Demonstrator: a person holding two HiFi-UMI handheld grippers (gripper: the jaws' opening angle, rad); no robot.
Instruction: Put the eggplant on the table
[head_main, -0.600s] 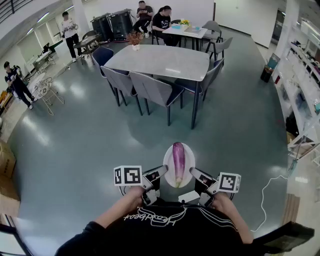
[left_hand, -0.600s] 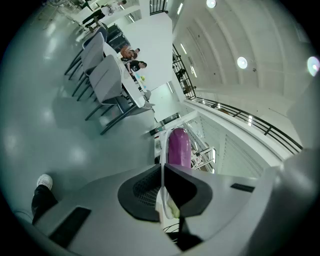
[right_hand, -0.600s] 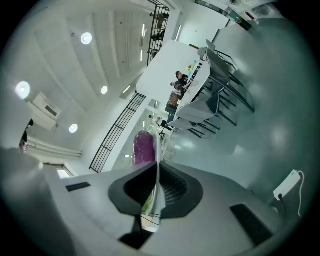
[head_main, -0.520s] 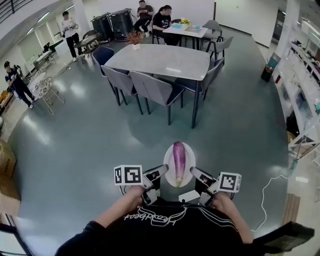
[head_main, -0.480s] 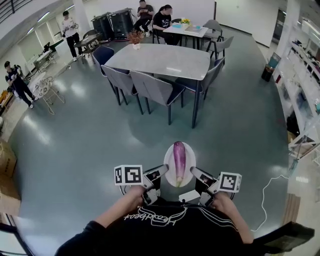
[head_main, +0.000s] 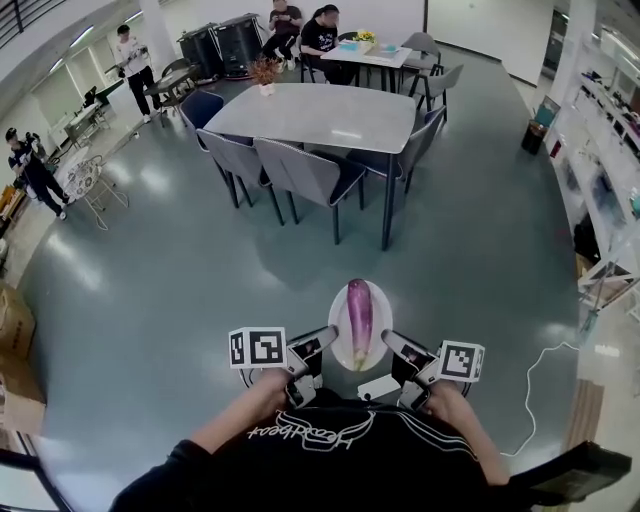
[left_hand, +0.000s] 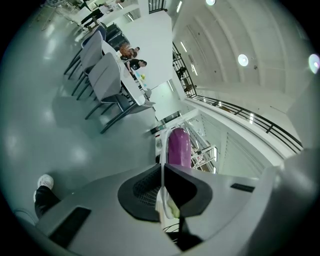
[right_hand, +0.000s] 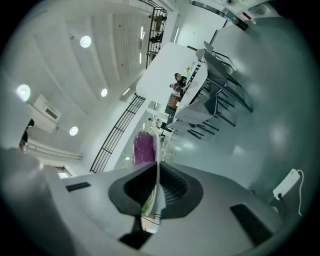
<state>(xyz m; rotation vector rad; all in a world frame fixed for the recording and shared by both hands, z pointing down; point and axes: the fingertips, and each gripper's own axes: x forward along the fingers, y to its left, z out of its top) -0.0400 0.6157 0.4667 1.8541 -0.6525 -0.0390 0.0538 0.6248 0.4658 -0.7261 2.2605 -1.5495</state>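
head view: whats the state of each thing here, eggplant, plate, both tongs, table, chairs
eggplant: lying lengthwise on the plate, not yet on the table
plate: held in the air over the floor, rim pinched on both sides
left tongs: shut on the plate's left rim
right tongs: shut on the plate's right rim
table: ahead, top mostly bare
chairs: pushed in at the table
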